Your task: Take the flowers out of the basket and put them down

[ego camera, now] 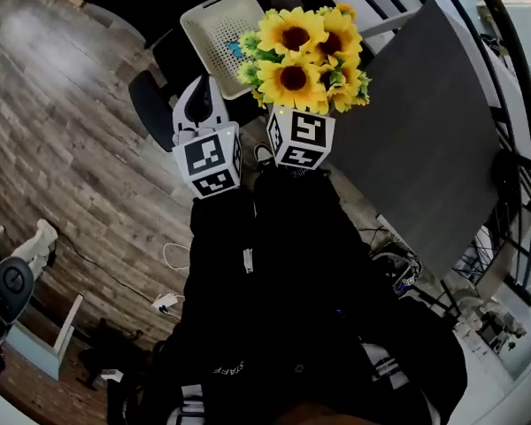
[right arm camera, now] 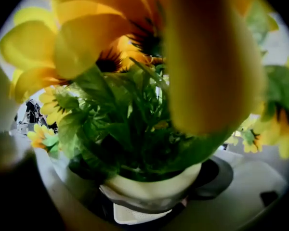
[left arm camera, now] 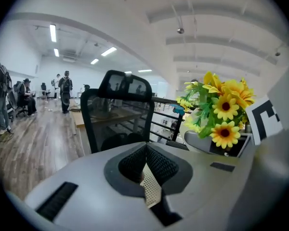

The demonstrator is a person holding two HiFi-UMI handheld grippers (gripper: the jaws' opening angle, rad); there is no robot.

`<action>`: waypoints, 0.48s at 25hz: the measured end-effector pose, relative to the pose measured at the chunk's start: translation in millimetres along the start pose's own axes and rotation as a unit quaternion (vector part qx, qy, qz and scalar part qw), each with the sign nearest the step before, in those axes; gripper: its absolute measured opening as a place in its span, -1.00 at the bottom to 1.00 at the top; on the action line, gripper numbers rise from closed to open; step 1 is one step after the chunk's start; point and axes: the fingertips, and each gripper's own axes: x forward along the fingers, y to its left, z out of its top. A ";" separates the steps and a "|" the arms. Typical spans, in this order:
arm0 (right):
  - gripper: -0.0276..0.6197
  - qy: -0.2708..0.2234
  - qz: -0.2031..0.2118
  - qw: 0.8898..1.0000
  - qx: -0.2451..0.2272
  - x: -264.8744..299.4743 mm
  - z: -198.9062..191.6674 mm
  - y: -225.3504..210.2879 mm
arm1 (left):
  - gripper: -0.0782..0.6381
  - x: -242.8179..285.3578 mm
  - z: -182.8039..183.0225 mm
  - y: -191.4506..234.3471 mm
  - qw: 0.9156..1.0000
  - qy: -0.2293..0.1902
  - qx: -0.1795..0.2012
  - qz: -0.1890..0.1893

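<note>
A bunch of yellow sunflowers (ego camera: 305, 53) in a pale pot (right arm camera: 154, 186) hangs in the air, with my right gripper (ego camera: 303, 106) shut on the pot below the leaves. From the left gripper view the same flowers (left arm camera: 220, 115) appear at the right, beside the right gripper's marker cube. The white perforated basket (ego camera: 219, 27) lies tilted just left of the blooms, its inside facing me and holding nothing I can see. My left gripper (ego camera: 203, 91) is just below the basket. Its black mesh pads (left arm camera: 159, 163) meet in a V, shut, with no task object between them.
A dark grey table (ego camera: 425, 140) stretches to the right of the flowers. A black mesh office chair (left arm camera: 118, 114) stands straight ahead of the left gripper. Wooden floor (ego camera: 62, 104) spreads to the left. A railing (ego camera: 513, 104) runs along the far right. People (left arm camera: 65, 93) stand far off.
</note>
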 end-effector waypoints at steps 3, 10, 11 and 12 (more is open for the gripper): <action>0.70 0.000 -0.033 0.999 0.018 -43.6 12.5 -25.7 | -0.78 -16.0 16.6 -33.9 0.999 0.001 0.021 -0.035; 0.70 -0.009 -0.141 0.988 0.064 -147.2 22.4 -104.8 | -0.78 -47.2 28.1 -123.7 0.989 0.011 0.070 -0.127; 0.70 -0.008 -0.154 0.986 0.066 -156.8 21.6 -115.5 | -0.78 -47.3 27.2 -135.2 0.987 0.014 0.076 -0.140; 0.70 -0.007 -0.168 0.984 0.066 -166.1 20.6 -126.6 | -0.78 -46.6 26.0 -147.6 0.985 0.018 0.081 -0.153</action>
